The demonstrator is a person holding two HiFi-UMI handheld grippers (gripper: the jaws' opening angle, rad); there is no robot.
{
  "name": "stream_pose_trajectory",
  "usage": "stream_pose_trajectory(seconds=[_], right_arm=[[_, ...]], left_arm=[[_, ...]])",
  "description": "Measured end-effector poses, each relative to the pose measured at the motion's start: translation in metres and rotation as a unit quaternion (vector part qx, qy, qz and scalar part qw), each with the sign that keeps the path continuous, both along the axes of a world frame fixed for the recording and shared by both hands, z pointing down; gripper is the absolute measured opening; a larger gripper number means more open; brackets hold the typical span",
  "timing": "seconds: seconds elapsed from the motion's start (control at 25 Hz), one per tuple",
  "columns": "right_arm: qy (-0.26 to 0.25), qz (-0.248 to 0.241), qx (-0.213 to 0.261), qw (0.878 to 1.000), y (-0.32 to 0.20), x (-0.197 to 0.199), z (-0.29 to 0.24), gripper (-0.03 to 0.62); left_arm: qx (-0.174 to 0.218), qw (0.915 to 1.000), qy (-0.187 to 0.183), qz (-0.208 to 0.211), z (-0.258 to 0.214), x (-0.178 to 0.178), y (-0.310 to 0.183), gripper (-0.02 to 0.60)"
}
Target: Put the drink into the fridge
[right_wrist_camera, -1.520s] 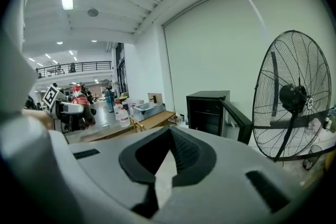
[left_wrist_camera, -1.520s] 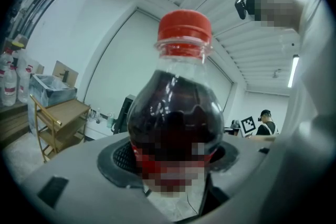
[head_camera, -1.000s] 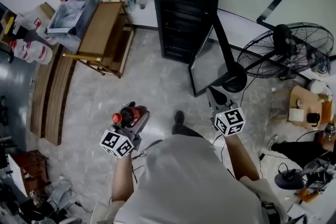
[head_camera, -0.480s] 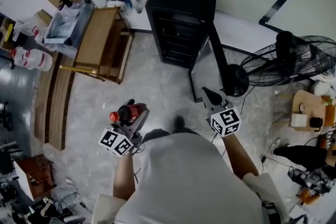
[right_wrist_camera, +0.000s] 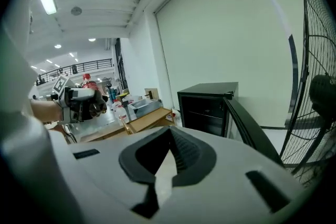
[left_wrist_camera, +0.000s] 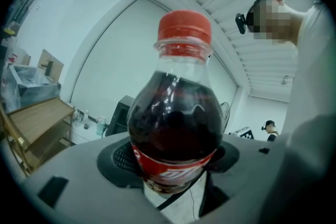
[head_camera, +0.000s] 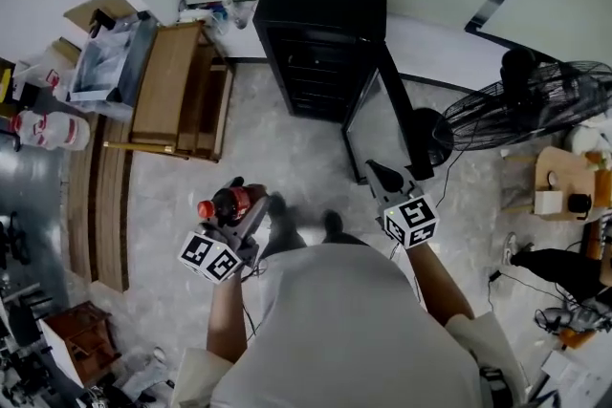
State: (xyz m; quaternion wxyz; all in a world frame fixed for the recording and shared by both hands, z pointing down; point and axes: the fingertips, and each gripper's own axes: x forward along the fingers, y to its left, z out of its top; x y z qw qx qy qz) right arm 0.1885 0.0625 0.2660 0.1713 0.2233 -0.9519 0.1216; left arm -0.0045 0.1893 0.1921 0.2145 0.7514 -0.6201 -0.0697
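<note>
A cola bottle (left_wrist_camera: pixel 176 118) with a red cap and red label stands upright between the jaws of my left gripper (left_wrist_camera: pixel 176 155), which is shut on it. In the head view the bottle (head_camera: pixel 226 203) and left gripper (head_camera: pixel 239 204) hang over the floor at lower left. My right gripper (head_camera: pixel 382 176) is at the same height on the right; its jaws meet at the tips with nothing between them (right_wrist_camera: pixel 169 131). The black fridge (head_camera: pixel 320 19) stands ahead against the wall with its door (head_camera: pixel 394 115) swung open to the right, near the right gripper. Dark shelves (right_wrist_camera: pixel 206 113) show inside.
A wooden bench (head_camera: pixel 177 86) with boxes and a plastic bin stands left of the fridge. Water jugs (head_camera: pixel 43 129) sit at far left. A large floor fan (head_camera: pixel 545 105) stands right of the door. Cables, a stool and clutter lie at lower right.
The person has stepped forward, so the fridge and bench have slid left and nearer in the head view. Both grippers keep their places before the body, the bottle still held.
</note>
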Motion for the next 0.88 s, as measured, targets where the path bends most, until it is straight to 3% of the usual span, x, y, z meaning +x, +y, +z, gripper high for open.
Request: stream_pose_trajectory(seconds=[0.4, 0.68, 0.88], right_arm=[[0.024, 0.092, -0.012, 0.995, -0.008, -0.060, 0.010, -0.003], [0.040, 0.155, -0.014, 0.987, -0.015, -0.102, 0.018, -0.003], [0.051, 0.192, -0.015, 0.980, -0.021, -0.120, 0.025, -0.003]], left_arm=[[-0.018, 0.9960, -0.009, 0.087, 0.016, -0.089, -0.042, 0.298], [-0.018, 0.9869, -0.020, 0.159, 0.035, -0.148, -0.078, 0.298], [-0.027, 0.9794, -0.014, 0.200, 0.051, -0.170, -0.101, 0.298]])
